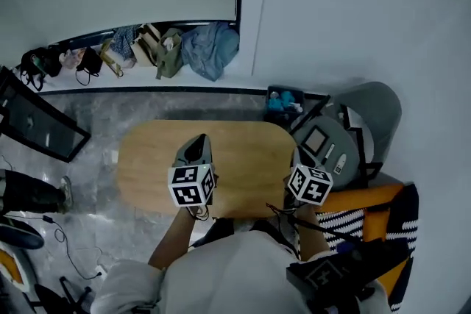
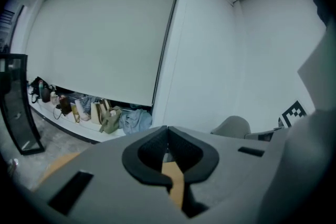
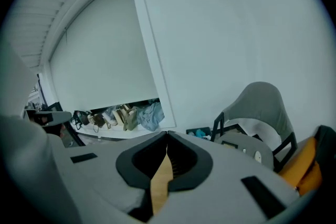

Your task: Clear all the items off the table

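The oval wooden table (image 1: 243, 158) carries nothing that I can see. My left gripper (image 1: 197, 145) hovers over the table's near middle, jaws pointing away from me. In the left gripper view the left gripper (image 2: 167, 129) is shut, pads meeting with nothing between them, and only a strip of the table (image 2: 174, 183) shows below. My right gripper (image 1: 304, 173) hangs at the table's right edge. In the right gripper view the right gripper (image 3: 167, 137) is also shut and empty, with a sliver of the table (image 3: 159, 182) showing through the gap.
A grey chair (image 1: 372, 110) and a grey seat with small devices (image 1: 324, 145) stand right of the table. A dark box of teal items (image 1: 283, 101) sits behind them. Bags and clothes (image 1: 165, 48) line the wall ledge. A black framed panel (image 1: 40, 127) leans at left. An orange chair (image 1: 372, 206) is near right.
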A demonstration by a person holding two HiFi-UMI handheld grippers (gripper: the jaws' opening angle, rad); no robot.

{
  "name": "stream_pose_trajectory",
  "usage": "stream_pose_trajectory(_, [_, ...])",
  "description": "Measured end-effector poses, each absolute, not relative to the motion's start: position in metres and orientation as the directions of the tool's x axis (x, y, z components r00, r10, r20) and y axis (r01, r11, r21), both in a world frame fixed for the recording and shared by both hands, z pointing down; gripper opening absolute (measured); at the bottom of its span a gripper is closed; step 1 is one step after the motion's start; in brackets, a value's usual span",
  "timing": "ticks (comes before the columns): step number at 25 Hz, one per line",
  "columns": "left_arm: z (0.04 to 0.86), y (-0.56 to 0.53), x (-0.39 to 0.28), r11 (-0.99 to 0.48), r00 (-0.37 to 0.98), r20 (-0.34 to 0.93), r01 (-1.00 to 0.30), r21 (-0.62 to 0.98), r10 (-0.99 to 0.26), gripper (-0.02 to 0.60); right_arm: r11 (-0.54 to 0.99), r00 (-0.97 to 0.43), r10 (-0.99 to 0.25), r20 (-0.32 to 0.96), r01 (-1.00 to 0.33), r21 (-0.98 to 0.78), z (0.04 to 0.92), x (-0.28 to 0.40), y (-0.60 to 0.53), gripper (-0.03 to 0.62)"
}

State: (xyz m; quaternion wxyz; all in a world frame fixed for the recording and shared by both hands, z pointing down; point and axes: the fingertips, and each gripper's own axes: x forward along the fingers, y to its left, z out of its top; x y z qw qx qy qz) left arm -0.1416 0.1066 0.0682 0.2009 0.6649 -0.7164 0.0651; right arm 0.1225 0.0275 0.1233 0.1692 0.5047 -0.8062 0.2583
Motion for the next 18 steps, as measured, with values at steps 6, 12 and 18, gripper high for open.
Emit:
stream_pose_trajectory(6, [0.043, 0.161, -0.132, 0.210, -0.142, 0.333, -0.962, 0.176, -0.932, 0.009, 0.451, -0.504, -0.715, 0.485, -0.862, -0.232, 0.093, 0.143, 0.037, 0.026])
stream_pose_trajectory(12, [0.040, 0.189, -0.101, 0.265, -0.188, 0.322, -0.940, 0.214, -0.928, 0.009, 0.487, -0.518, -0.719, 0.463, -0.851, -0.196, 0.080, 0.187, 0.057, 0.026])
stream_pose_trajectory(18, [0.048, 0.205, -0.086, 0.280, -0.202, 0.326, -0.936, 0.215, -0.923, 0.009, 0.514, -0.533, -0.711, 0.458, -0.839, -0.178, 0.080, 0.198, 0.072, 0.025])
